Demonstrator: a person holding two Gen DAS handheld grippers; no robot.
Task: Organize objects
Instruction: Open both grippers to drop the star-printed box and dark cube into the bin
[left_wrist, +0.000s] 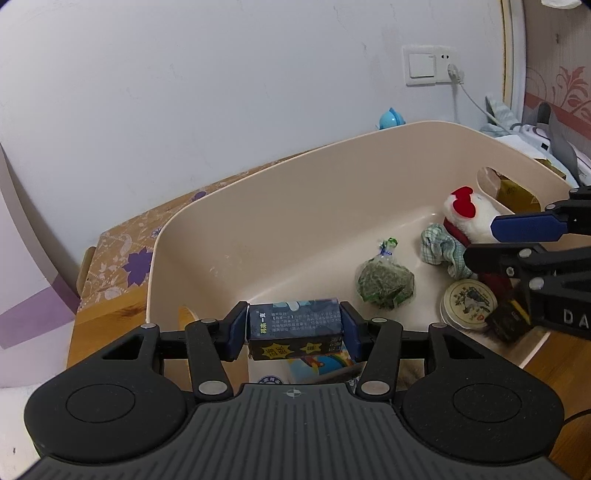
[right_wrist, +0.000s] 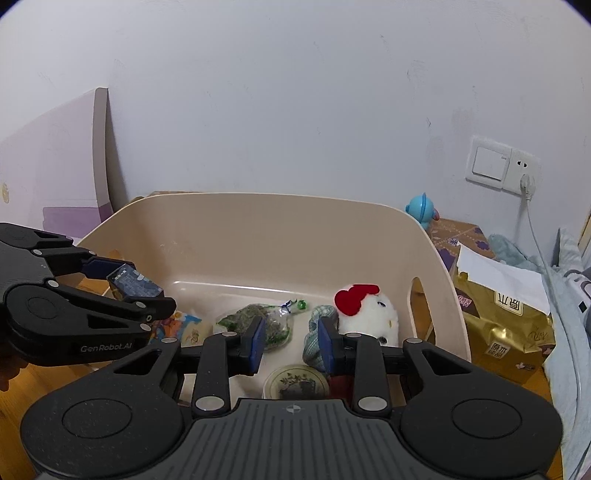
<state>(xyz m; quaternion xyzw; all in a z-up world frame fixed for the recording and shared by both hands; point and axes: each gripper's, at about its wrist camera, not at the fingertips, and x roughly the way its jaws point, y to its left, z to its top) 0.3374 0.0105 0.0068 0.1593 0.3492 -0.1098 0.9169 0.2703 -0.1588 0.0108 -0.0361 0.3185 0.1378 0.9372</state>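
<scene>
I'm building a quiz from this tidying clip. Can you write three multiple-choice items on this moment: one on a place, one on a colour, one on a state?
1. Where is the white plush toy?
A. in the beige tub
B. on the floor
C. on a shelf

2. What colour is the toy's bow?
A. green
B. red
C. black

3. What is the left claw doing?
A. hanging empty
B. gripping the tub's rim
C. holding a small dark box

Key: 1 A, it lies by the tub's right wall. 2 B, the bow is plainly red. 3 C, the box sits between its blue pads.
</scene>
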